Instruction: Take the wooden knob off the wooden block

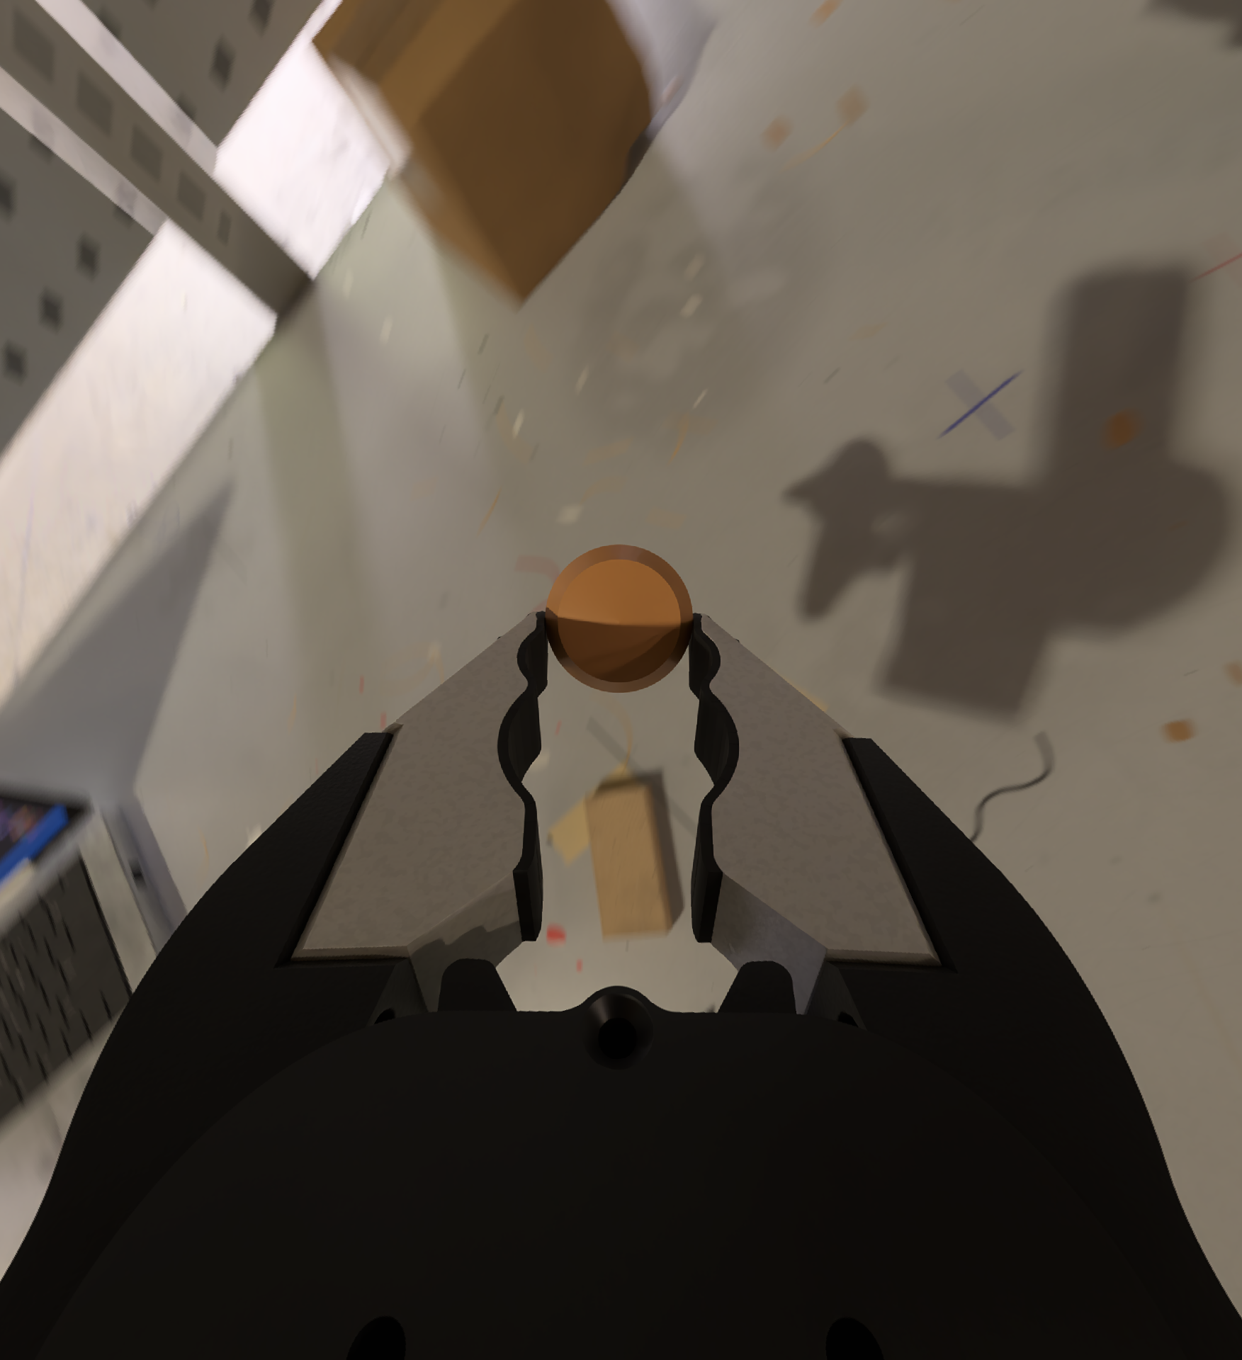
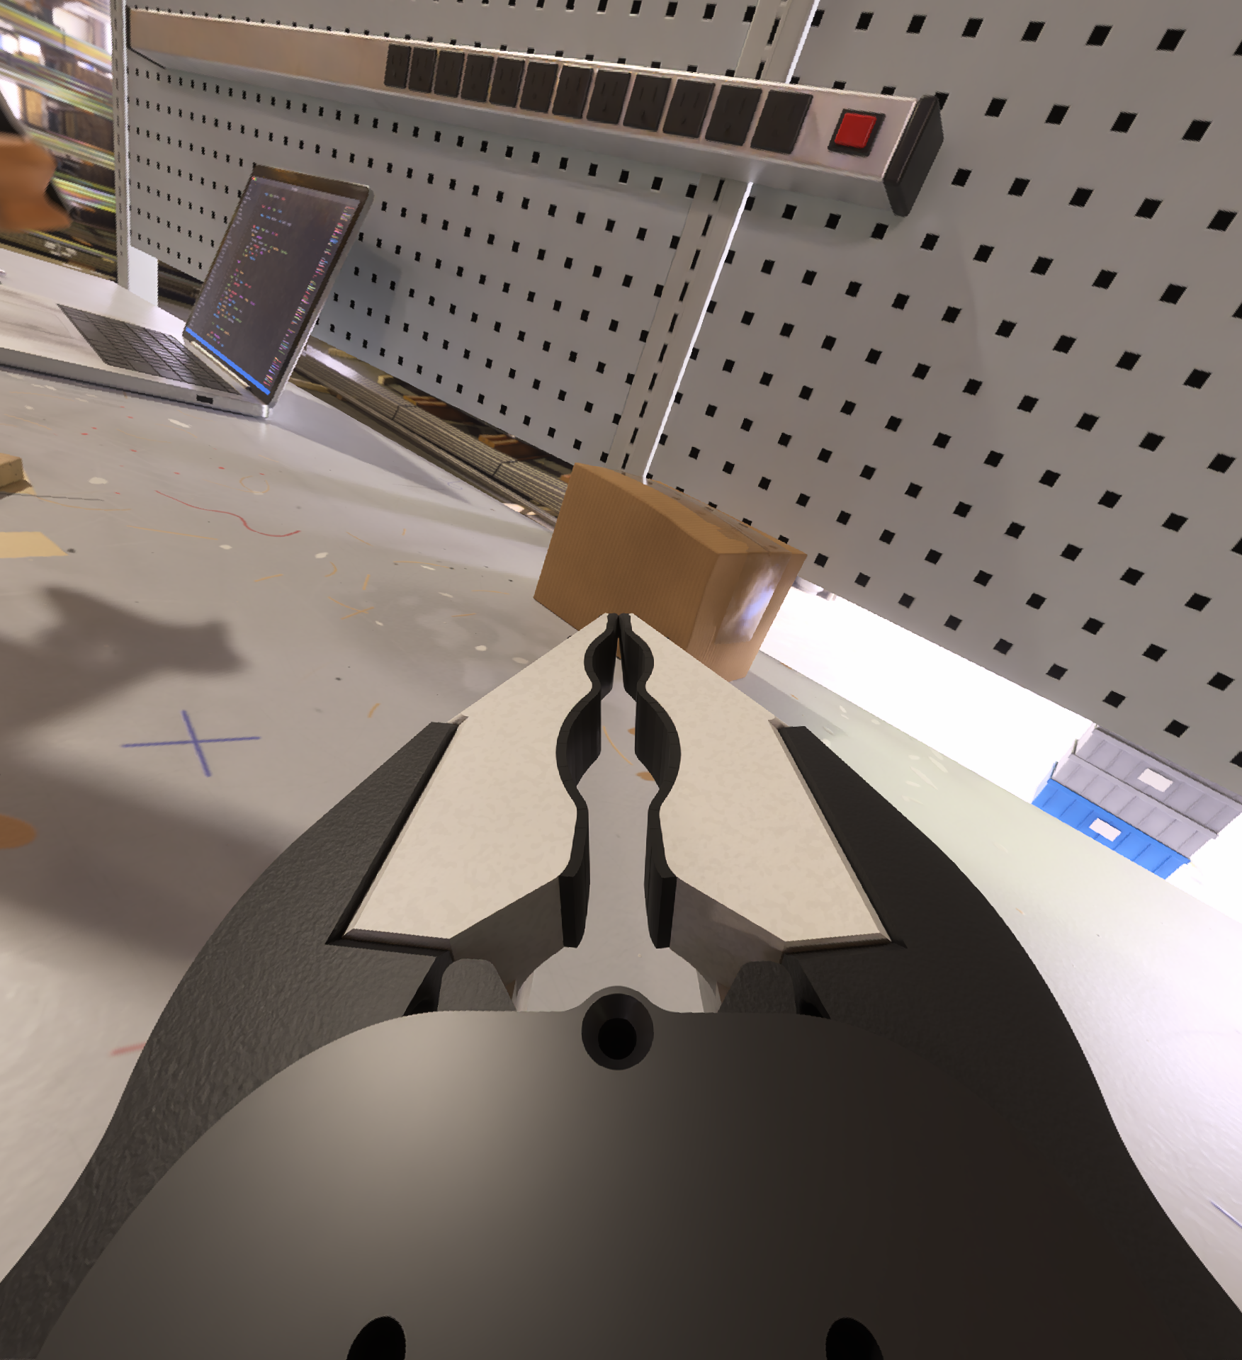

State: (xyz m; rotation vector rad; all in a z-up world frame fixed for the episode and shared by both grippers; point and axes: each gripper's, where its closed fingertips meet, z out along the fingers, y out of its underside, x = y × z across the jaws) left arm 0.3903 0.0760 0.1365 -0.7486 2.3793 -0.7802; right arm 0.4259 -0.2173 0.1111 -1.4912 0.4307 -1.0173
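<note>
Knob [image 1: 618, 618] sits pinched only at the left gripper [image 1: 618, 625] tips, lifted well clear of the block [image 1: 632, 854] below; it could slip out. Right gripper [image 2: 618, 622] is closed empty, far from the block.

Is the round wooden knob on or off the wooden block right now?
Off. The left gripper holds the round wooden knob in the air; the pale wooden block lies on the table beneath, apart.
</note>
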